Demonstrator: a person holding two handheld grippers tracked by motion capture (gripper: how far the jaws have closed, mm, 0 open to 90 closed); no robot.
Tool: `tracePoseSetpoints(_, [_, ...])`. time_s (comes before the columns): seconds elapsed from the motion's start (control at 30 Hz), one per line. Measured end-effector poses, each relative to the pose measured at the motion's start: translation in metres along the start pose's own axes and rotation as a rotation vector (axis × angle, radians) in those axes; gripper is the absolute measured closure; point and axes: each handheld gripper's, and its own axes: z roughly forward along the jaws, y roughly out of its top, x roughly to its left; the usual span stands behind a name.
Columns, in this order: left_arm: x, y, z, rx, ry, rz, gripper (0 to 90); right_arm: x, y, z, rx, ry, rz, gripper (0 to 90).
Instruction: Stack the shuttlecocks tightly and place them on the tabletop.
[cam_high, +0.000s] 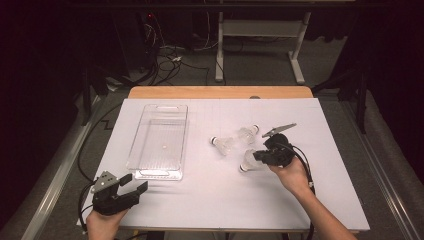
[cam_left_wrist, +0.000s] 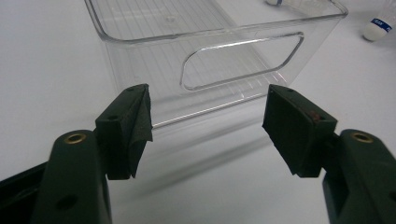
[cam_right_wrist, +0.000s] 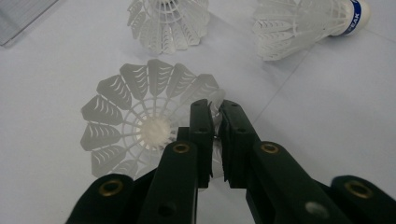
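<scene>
Plastic shuttlecock (cam_right_wrist: 140, 128) sits pinched by its skirt edge between right gripper (cam_right_wrist: 215, 116) fingers for lifting to clear bin (cam_left_wrist: 219, 56), just ahead of wide-open left gripper (cam_left_wrist: 208, 123).

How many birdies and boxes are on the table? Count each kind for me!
Shuttlecocks: 3, one pinched by its skirt in the right gripper (that shuttlecock), a second shuttlecock lying beyond it, and a third shuttlecock with a blue band.
Clear plastic bins: 1, the clear bin, with nothing inside.
Total: 4 things.
</scene>
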Motion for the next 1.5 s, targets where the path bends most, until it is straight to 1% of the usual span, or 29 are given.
tracePoseSetpoints(0.9, [0.0, 0.0, 0.0, 0.004, -0.003, 0.001, 33.2, -0.014, -0.017, 0.006, 0.008, 0.001, 0.055, 79.3])
tracePoseSetpoints(1.23, [0.0, 0.0, 0.0, 0.005, -0.004, 0.001, 33.2, -0.019, -0.021, 0.01, 0.007, -0.002, 0.077, 77.3])
tracePoseSetpoints(1.5, [0.0, 0.0, 0.0, 0.007, -0.006, 0.0, 33.2, -0.021, -0.022, 0.013, 0.014, -0.006, 0.089, 73.9])
